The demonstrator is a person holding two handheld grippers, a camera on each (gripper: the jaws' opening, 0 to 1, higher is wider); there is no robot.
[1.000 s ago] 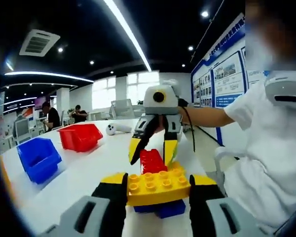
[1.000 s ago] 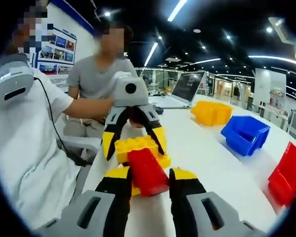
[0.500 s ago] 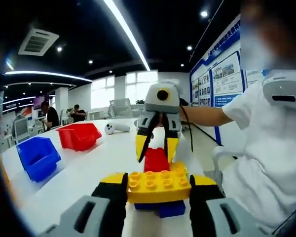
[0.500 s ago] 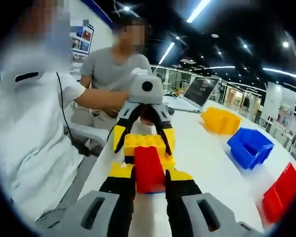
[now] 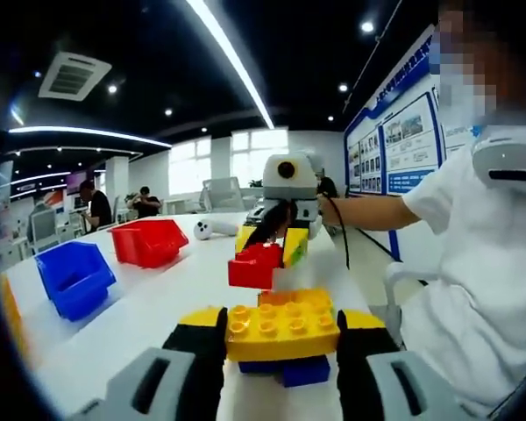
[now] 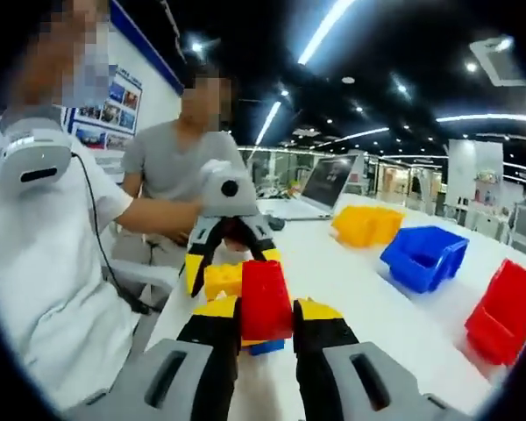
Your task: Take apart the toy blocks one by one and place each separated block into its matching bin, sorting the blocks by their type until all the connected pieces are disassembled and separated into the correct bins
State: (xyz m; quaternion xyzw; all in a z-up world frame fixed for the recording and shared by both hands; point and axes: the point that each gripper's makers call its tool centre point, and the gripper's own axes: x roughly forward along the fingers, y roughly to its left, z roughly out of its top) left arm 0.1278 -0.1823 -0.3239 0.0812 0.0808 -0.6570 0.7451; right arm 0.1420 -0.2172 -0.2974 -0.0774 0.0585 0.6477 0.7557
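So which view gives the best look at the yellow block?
The left gripper view: the yellow block sits close and unobstructed between the left gripper fingers, its studs facing the camera. In the right gripper view, the red block hides most of it, leaving a corner visible.

Each gripper is built with grey moulded bodies at the base, black jaws and yellow tips, as is seen on the left gripper (image 5: 280,338) and the right gripper (image 6: 265,324); slotted recesses are set into the grey parts. A white short-sleeved top (image 5: 473,263) is worn by the person, and a thin black cable (image 6: 96,219) is run across it. A pale grey device with a dark slot (image 6: 31,158) is carried high on the chest.
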